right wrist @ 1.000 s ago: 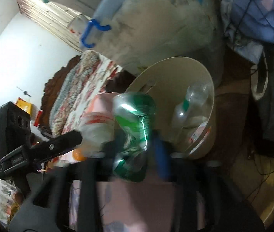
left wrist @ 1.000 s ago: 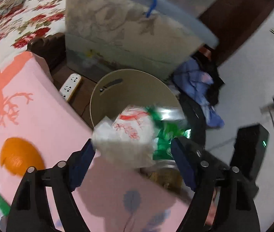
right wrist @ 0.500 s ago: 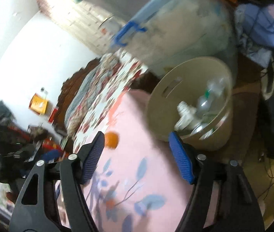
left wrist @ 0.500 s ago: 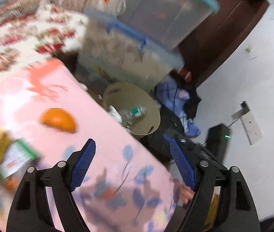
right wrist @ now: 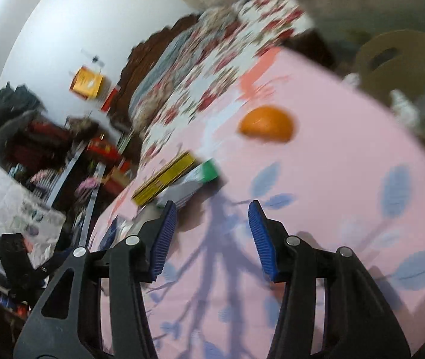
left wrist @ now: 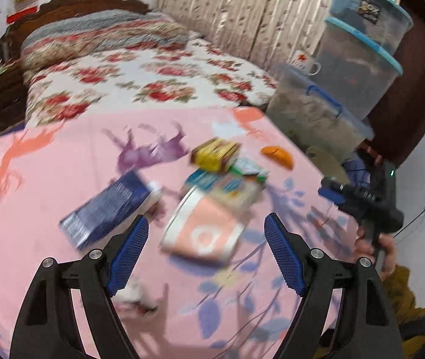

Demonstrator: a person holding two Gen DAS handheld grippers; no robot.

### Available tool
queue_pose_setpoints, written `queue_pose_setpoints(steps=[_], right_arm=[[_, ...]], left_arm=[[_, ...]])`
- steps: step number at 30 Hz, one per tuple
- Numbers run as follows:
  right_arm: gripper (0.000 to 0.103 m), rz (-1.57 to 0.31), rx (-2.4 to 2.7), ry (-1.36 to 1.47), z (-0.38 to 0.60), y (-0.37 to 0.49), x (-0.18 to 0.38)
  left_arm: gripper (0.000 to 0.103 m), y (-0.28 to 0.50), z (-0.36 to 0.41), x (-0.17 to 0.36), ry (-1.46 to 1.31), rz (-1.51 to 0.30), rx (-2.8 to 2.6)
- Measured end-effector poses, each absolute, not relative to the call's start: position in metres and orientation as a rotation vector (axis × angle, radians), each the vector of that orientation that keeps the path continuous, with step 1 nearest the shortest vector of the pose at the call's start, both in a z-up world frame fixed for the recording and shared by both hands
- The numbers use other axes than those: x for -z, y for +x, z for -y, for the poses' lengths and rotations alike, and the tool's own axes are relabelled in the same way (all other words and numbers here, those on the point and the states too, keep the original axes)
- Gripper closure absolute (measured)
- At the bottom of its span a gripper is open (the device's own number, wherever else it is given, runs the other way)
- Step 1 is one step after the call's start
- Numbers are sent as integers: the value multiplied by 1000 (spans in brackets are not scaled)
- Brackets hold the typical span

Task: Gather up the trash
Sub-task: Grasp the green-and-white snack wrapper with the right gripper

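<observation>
The left claw (left wrist: 205, 249) hangs spread wide over the pink desk (left wrist: 32, 197), with nothing between its blue pads. Just ahead of it, in line with the gap, lies a pink-and-white packet (left wrist: 203, 233); a dark blue packet (left wrist: 107, 209) lies ahead to its left, and a small white crumpled scrap (left wrist: 134, 297) sits close under its left finger. Farther ahead a yellow box (left wrist: 215, 154) rests on a heap of other wrappers (left wrist: 230, 179), with an orange peel (left wrist: 278, 155) to the right of them.

The right claw (right wrist: 212, 239) stands partly spread and empty, its jaws having just been closing. The orange peel (right wrist: 267, 124) lies well ahead of it, the yellow box (right wrist: 164, 181) and a green-ended wrapper (right wrist: 203, 175) ahead to its left. The tan bin (right wrist: 404, 59), holding plastic bottles, stands beyond the desk's edge, far ahead to its right.
</observation>
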State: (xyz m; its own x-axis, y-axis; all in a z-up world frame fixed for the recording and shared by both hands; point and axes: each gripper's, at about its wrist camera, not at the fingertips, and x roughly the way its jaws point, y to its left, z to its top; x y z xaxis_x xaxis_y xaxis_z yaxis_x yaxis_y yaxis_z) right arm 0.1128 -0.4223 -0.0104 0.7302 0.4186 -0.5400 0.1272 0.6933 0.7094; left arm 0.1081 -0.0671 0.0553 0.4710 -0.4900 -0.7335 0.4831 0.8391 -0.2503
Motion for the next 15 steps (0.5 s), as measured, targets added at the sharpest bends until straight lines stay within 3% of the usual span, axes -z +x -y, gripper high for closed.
queue_pose_setpoints(steps=[11, 14, 15], right_arm=[[43, -866, -223, 1052, 373, 192, 53], [47, -845, -188, 1036, 368, 208, 55], [67, -846, -181, 1033, 368, 211, 56]], left_arm=[[27, 89, 47, -42, 2, -886, 626], [27, 85, 57, -36, 27, -897, 649], [27, 85, 60, -35, 29, -902, 654]])
